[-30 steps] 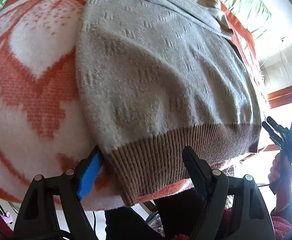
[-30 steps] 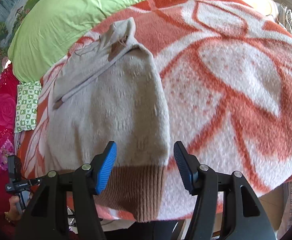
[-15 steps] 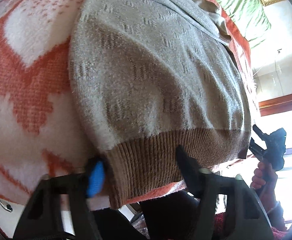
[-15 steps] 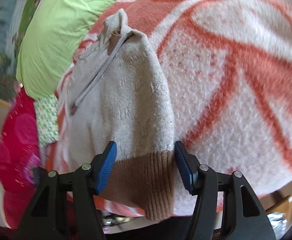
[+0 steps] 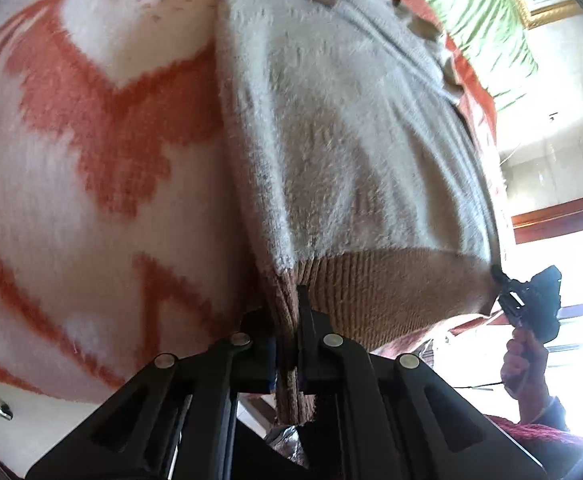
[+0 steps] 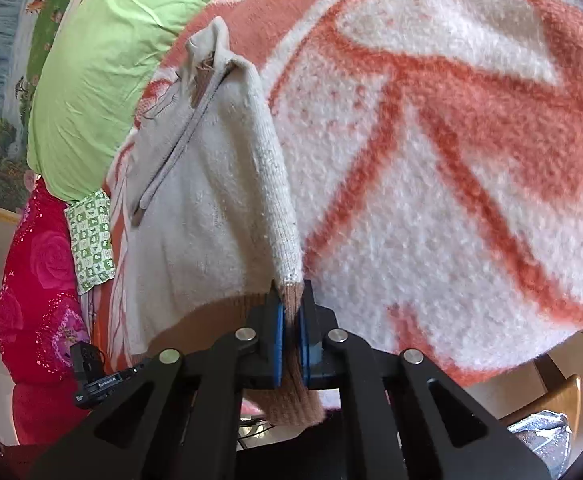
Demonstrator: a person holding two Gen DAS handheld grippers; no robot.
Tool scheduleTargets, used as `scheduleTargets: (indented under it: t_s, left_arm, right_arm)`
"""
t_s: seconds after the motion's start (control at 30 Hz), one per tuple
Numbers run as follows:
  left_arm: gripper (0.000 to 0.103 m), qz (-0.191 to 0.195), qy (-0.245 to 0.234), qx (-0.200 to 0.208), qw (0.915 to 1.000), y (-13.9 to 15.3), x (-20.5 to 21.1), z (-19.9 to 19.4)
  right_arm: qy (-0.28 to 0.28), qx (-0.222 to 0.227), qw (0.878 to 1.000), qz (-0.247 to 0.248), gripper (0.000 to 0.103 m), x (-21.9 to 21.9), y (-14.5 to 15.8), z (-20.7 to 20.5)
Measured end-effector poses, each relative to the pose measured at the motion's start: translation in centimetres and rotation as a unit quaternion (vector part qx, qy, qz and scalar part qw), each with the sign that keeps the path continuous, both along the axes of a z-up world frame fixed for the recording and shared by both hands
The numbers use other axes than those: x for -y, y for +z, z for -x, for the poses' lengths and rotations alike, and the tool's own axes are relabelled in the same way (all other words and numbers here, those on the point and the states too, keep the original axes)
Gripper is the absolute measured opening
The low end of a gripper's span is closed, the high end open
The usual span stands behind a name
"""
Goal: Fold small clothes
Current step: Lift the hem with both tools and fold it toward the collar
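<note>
Sweater [image 5: 363, 152] is lying flat on the orange-white blanket [image 5: 91, 152], hem toward the bed edge. L gripper [image 5: 287, 344] is now clamping the sweater's left hem corner; a sec ago its jaws were apart, straddling the ribbing. R gripper [image 6: 289, 340] is likewise pinching the sweater's right hem corner, w/ blue pads [image 6: 278, 344] closed. Both corners secured, so lifting the hem toward the collar looks next.

The left gripper [image 5: 289, 336], at the bottom centre of the frame, pinches the brown ribbed hem of a grey knitted sweater [image 5: 351, 140]. The sweater fills the centre and right, lying on an orange-and-white blanket [image 5: 91, 160]. At the right edge, the right gripper [image 5: 531, 304] meets the hem's far corner. A green cloth [image 5: 479, 12] shows at the upper right.
</note>
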State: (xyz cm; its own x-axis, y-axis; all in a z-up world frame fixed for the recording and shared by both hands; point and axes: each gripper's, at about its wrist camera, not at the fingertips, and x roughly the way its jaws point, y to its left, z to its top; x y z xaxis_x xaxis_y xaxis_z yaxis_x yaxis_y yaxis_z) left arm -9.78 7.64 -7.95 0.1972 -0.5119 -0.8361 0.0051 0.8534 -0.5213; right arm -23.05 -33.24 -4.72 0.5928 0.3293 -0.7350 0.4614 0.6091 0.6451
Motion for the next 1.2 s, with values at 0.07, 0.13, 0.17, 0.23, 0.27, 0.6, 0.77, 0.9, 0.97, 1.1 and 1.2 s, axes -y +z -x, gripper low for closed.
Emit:
scheduleTargets:
  t_s: [0.07,0.13,0.17,0.23,0.27,0.6,0.77,0.9,0.97,1.1,1.2]
  left_arm:
    - [0.004,0.015,0.001,0.017,0.9997,1.0,-0.3,0.0]
    - [0.004,0.033,0.005,0.035,0.9988,2.1,-0.9,-0.1]
    - [0.004,0.038,0.007,0.043,0.9983,2.6,-1.1,-0.2]
    - [0.004,0.050,0.012,0.062,0.9967,4.1,-1.4,-0.7]
    - [0.004,0.054,0.016,0.069,0.9961,4.7,-1.5,-1.0]
    - [0.004,0.068,0.065,0.157,0.9832,12.8,-2.8,-10.6]
    - [0.004,0.045,0.077,0.194,0.9769,15.9,-2.4,-17.6]
    - [0.004,0.022,0.089,0.204,0.9747,16.1,-1.8,-23.6]
    - [0.004,0.017,0.100,0.197,0.9751,15.5,-1.6,-27.0]
    - [0.004,0.002,0.110,0.183,0.9770,13.9,-1.0,-32.3]
    - [0.004,-0.010,0.115,0.178,0.9772,12.8,-1.0,-35.7]
  right_arm:
    - [0.009,0.002,1.000,0.006,0.007,-0.2,0.4,-0.4]
    - [0.007,0.007,1.000,-0.002,0.007,0.1,0.7,-0.5]
    - [0.003,0.014,1.000,-0.007,0.007,0.3,1.0,-0.5]
    - [-0.003,0.034,0.999,-0.016,0.007,0.6,2.0,-0.5]
    - [-0.005,0.048,0.999,-0.019,0.007,0.7,2.7,-0.8]
    - [-0.001,0.166,0.986,-0.009,0.007,1.8,9.5,-10.0]
    - [-0.002,0.196,0.981,0.002,0.007,3.7,11.0,-18.3]
    - [0.001,0.195,0.981,0.016,0.007,5.7,10.9,-24.7]
    - [0.006,0.190,0.981,0.023,0.007,6.5,10.6,-28.2]
    - [0.013,0.174,0.984,0.031,0.007,7.7,9.4,-33.5]
    - [0.013,0.162,0.986,0.034,0.007,8.6,8.2,-36.8]
